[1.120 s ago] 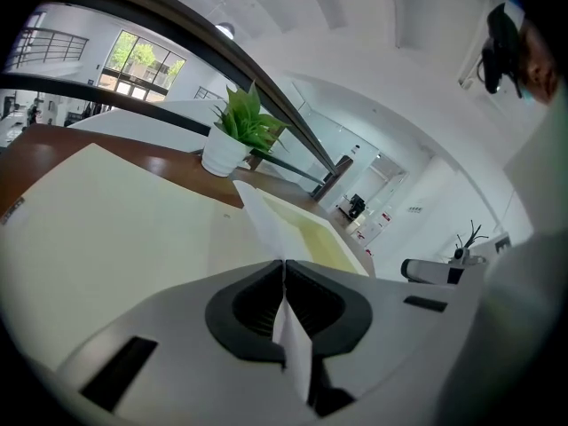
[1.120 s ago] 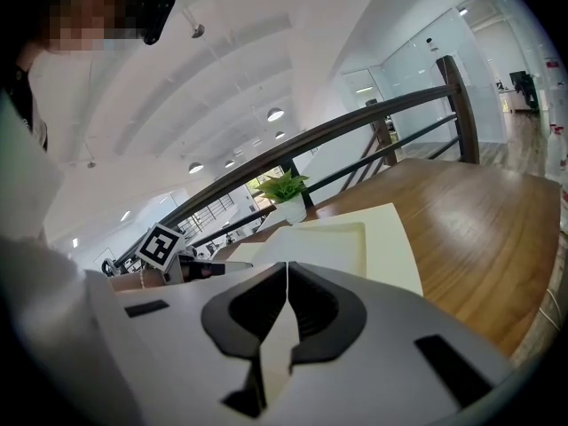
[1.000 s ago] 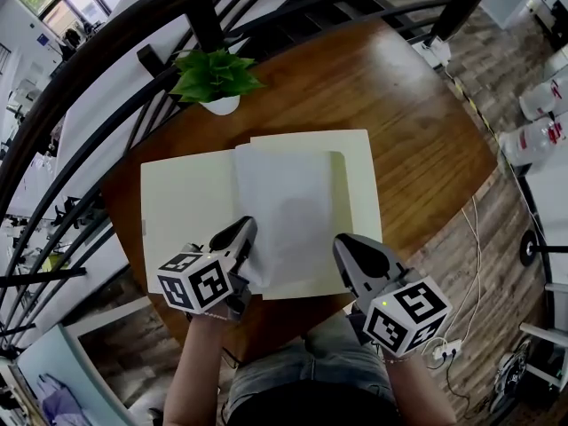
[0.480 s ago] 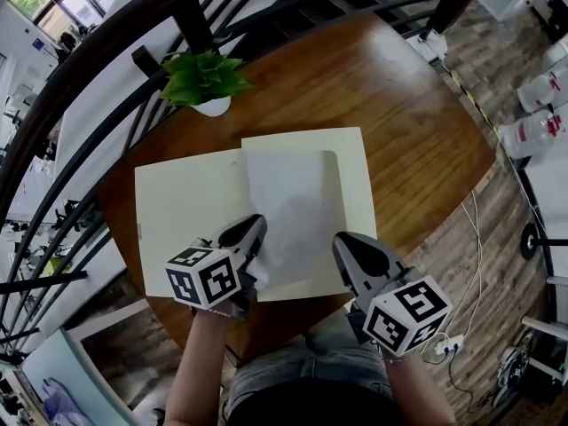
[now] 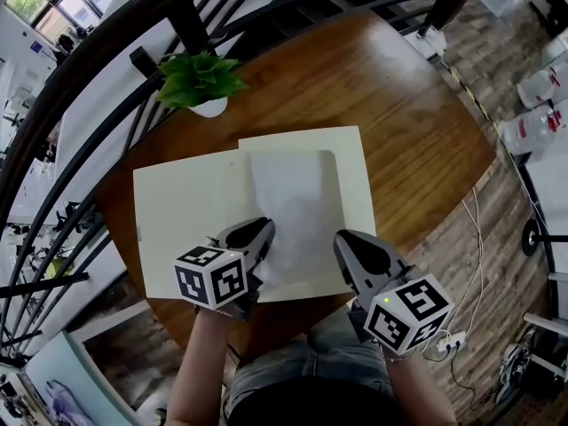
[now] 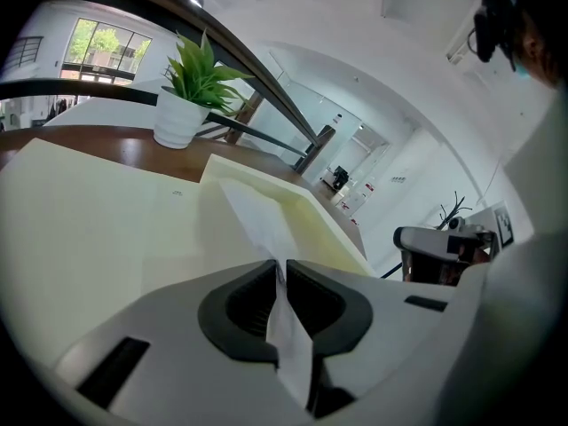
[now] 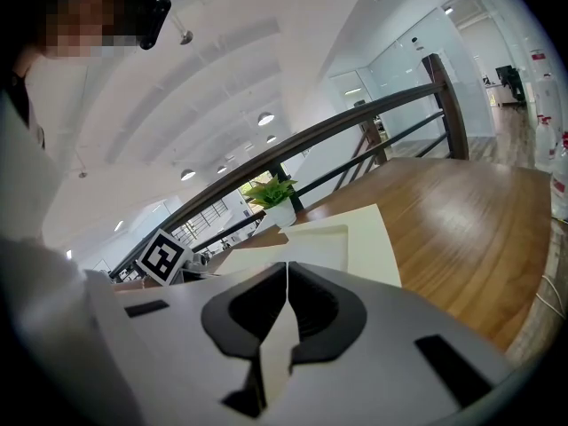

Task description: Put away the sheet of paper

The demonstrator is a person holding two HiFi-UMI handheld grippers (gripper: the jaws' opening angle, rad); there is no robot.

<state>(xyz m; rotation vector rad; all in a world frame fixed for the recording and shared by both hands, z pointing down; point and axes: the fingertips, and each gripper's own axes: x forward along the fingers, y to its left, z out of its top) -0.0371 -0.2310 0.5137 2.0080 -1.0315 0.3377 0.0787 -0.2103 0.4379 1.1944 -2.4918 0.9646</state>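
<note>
A cream folder (image 5: pixel 182 211) lies open on the round wooden table (image 5: pixel 382 96). A white sheet of paper (image 5: pixel 297 207) rests on its right half. My left gripper (image 5: pixel 262 238) is shut on the sheet's near left corner; in the left gripper view the sheet (image 6: pixel 257 224) runs out from between the closed jaws of that gripper (image 6: pixel 280 269) across the folder (image 6: pixel 89 220). My right gripper (image 5: pixel 346 242) is at the folder's near right edge. In the right gripper view that gripper (image 7: pixel 287 269) is shut on a thin cream edge of the folder (image 7: pixel 355 238).
A potted green plant (image 5: pixel 200 82) stands at the table's far left beside a dark railing (image 5: pixel 89 51). Plastic bottles (image 5: pixel 532 131) stand off the table to the right. The table's near edge is just under both grippers, with the person's legs below.
My left gripper has moved to the right with the sheet's corner, and the sheet has shifted right over the folder's right half. The right gripper has stayed in place.
</note>
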